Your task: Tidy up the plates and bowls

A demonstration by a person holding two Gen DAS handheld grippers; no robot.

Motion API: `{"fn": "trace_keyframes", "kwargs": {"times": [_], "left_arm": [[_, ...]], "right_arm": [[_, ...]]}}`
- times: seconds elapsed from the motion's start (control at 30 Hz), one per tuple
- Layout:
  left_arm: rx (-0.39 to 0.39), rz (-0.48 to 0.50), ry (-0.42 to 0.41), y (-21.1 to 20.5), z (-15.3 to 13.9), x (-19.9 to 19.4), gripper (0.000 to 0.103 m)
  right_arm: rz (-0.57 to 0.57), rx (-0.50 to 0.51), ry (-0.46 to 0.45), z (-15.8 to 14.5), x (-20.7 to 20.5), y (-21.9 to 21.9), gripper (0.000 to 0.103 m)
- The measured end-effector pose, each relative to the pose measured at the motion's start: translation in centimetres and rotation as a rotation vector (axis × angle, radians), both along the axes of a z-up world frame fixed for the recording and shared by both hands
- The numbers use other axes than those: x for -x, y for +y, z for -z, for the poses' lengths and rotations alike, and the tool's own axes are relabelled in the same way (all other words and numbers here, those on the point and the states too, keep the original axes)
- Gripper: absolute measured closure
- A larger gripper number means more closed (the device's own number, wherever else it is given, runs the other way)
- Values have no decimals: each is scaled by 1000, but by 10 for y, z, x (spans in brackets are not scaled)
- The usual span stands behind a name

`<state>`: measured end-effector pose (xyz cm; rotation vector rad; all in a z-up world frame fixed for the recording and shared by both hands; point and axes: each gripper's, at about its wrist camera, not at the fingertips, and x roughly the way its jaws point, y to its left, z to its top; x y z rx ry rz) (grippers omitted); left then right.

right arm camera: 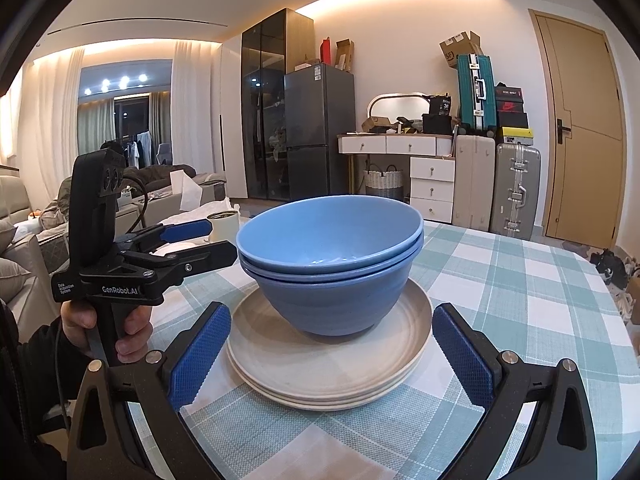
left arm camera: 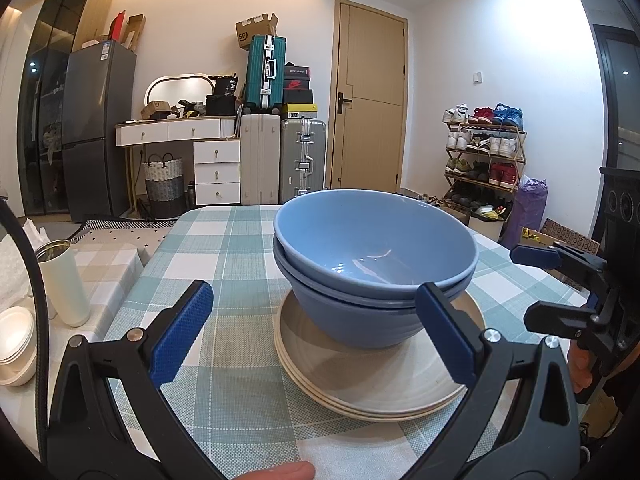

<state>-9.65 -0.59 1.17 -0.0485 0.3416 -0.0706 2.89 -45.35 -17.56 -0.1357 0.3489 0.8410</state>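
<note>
Nested blue bowls [left arm camera: 372, 264] stand on a stack of cream plates [left arm camera: 380, 380] on the checked tablecloth; both show in the right wrist view too, the bowls [right arm camera: 332, 264] on the plates [right arm camera: 332, 368]. My left gripper [left arm camera: 316, 328] is open and empty, just short of the stack, its right finger in front of the plate rim. My right gripper [right arm camera: 332, 356] is open and empty, its fingers either side of the plates' near edge. Each gripper shows in the other's view: the right one [left arm camera: 536, 284] at the right, the left one [right arm camera: 208, 240] at the left.
The table [left arm camera: 224, 240] has a green-and-white checked cloth. A cream tumbler [left arm camera: 64, 284] and stacked white bowls [left arm camera: 14, 344] stand on a side surface to the left. Suitcases, drawers, a fridge, a shoe rack and a door line the far wall.
</note>
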Motion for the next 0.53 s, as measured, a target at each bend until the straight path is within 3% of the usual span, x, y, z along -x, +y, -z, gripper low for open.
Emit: {"fn": "trace_keyframes", "kwargs": {"times": [0.53], "left_arm": [[6,14,3,2,1,-4,2]], "right_arm": [[2,7,4,0,0,2,1]]}}
